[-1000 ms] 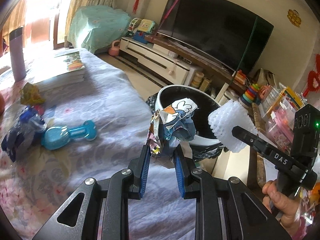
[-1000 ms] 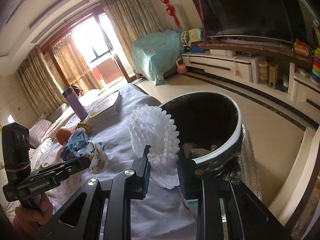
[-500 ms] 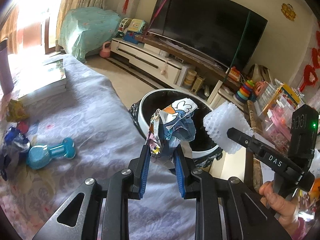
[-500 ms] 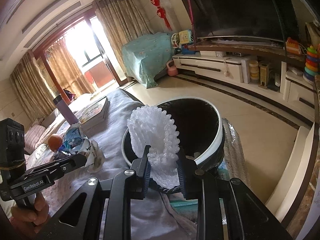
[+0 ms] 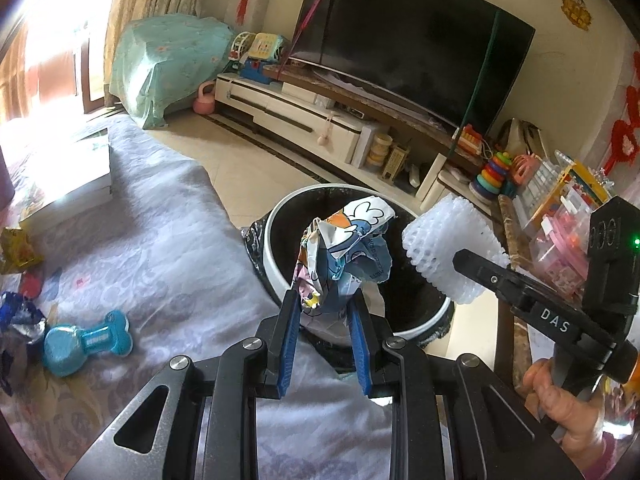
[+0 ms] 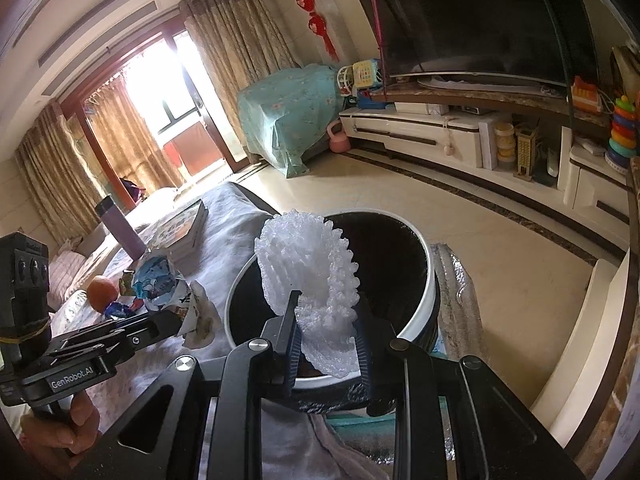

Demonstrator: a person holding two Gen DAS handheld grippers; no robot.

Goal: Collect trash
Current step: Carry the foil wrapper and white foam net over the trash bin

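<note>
My left gripper (image 5: 323, 300) is shut on a crumpled cartoon-print wrapper (image 5: 347, 246), held over the near rim of the round trash bin (image 5: 276, 264), whose white rim rings a black inside. My right gripper (image 6: 326, 308) is shut on a white foam fruit net (image 6: 310, 264), which hangs over the open mouth of the trash bin (image 6: 416, 320). Each gripper shows in the other's view: the right one with the foam net (image 5: 448, 252) at the right, the left one with the wrapper (image 6: 160, 280) at the left.
A grey patterned cloth covers the table (image 5: 160, 240) beside the bin. On it lie a blue bone-shaped toy (image 5: 86, 342), foil wrappers (image 5: 20, 320), a yellow packet (image 5: 16, 244), books (image 5: 76, 184), an orange (image 6: 102, 288) and a purple flask (image 6: 120, 226). A TV stand (image 5: 304, 116) lines the far wall.
Both grippers have moved toward the bin with their loads; the bin now sits closer and more centred under them. The blue toy and wrappers have slid left in the left wrist view.
</note>
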